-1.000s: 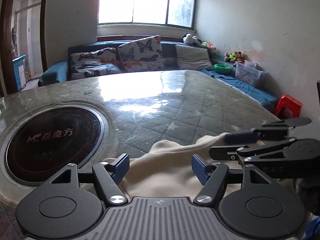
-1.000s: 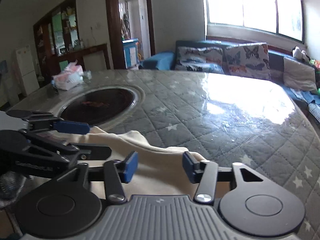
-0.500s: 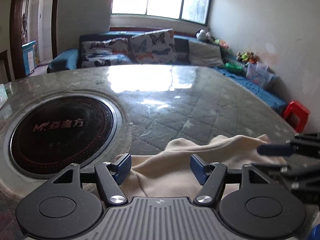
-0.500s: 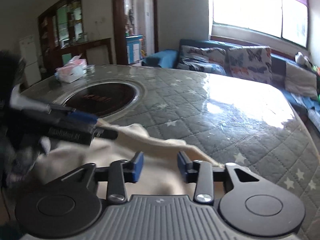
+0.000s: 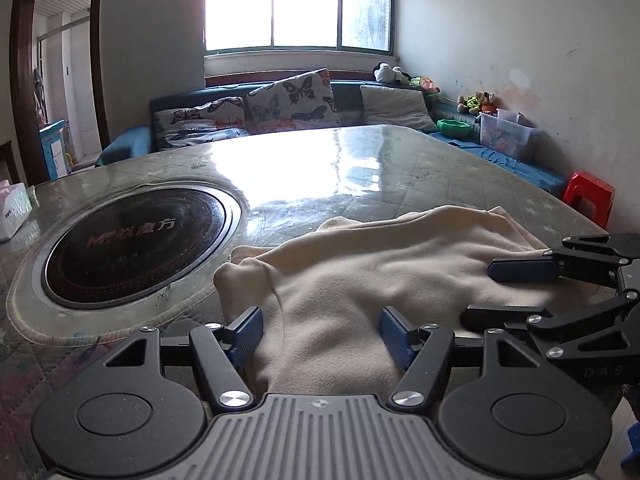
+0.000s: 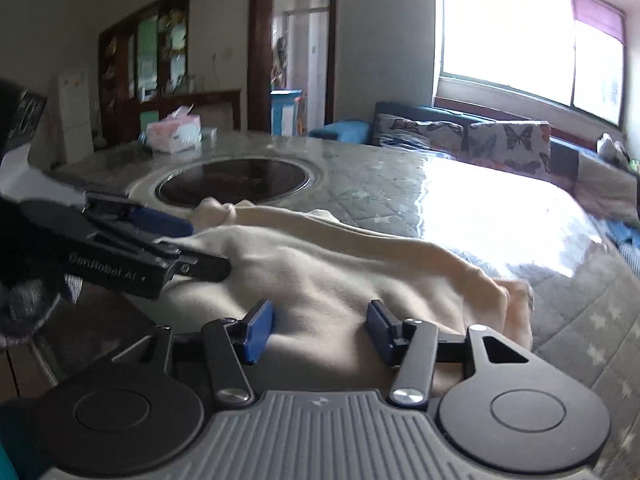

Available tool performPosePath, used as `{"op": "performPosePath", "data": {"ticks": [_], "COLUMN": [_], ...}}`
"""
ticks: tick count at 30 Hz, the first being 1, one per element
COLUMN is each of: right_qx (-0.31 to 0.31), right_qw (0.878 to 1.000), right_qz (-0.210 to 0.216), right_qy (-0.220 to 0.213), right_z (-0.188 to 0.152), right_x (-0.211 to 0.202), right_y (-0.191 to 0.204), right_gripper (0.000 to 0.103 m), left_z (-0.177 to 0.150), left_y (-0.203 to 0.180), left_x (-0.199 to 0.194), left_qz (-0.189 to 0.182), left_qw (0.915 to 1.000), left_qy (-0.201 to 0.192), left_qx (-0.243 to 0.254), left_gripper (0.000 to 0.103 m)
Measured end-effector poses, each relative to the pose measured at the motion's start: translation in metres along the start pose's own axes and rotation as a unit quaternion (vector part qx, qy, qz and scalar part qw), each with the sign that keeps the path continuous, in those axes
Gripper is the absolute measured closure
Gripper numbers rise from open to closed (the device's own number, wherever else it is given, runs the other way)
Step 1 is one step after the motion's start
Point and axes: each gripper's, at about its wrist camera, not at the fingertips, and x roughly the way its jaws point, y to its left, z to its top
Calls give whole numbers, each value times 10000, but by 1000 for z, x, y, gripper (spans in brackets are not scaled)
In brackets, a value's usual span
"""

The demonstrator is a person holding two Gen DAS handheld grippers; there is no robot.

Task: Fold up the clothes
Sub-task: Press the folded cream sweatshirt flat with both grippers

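Note:
A cream garment (image 5: 372, 264) lies bunched at the near edge of the quilted, plastic-covered table (image 5: 320, 160); it also shows in the right wrist view (image 6: 320, 264). My left gripper (image 5: 320, 330) is open, its jaws on either side of the garment's near edge. My right gripper (image 6: 318, 330) is open too, over the garment's near right part. The right gripper shows from the side in the left wrist view (image 5: 516, 292), and the left gripper shows in the right wrist view (image 6: 196, 244), both over the cloth.
A round black induction cooktop (image 5: 132, 240) is set into the table left of the garment. A tissue box (image 6: 174, 134) stands at the table's far left. A sofa with butterfly cushions (image 5: 288, 100) runs under the window, and a red stool (image 5: 588, 196) stands right of the table.
Both grippers have drawn back and risen, so more of the garment shows. The garment now lies spread wider along the table edge. Both stay open.

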Motion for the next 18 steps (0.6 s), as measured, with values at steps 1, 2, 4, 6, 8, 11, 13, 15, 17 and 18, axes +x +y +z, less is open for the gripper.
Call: {"op": "performPosePath", "data": {"ticks": [1,2,4,6,8,11,13,15,17,18], "right_qx": [33,56,142,209,257,301,348,380,406,419], "right_qw": [10000,10000,9998,9994,9988,9993,9990,9988,9987,9987], "right_qz": [29,53,45,28,9,-100,-115,-93,-55,-37], "right_qy": [-28,-49,-130,-292,-409,-217,-270,-290,-298,-302], "right_z": [-1,-1,1,1,0,-11,-19,-21,-20,-20], "right_x": [-1,-2,-9,-21,-31,-28,-26,-26,-27,-27], "right_y": [-2,-3,-6,-9,-12,-17,-20,-22,-24,-25], "right_gripper": [50,50,50,50,50,51,50,48,45,44], "left_z": [0,0,-1,-4,-5,-5,-6,-5,-4,-3], "left_y": [0,1,2,2,0,-3,-3,-2,-1,0], "left_x": [0,-1,-4,-5,-4,-3,-3,-3,-4,-6], "left_qz": [-9,-14,-3,-14,14,12,12,-5,-29,-42], "left_qw": [10000,10000,10000,10000,10000,10000,10000,10000,10000,10000], "left_qy": [-2,-6,-25,-32,-36,-31,-34,-22,-9,-13], "left_qx": [-21,-38,-69,-70,-36,-72,-77,-73,-57,-62], "left_gripper": [35,35,35,35,35,34,34,34,34,34]}}
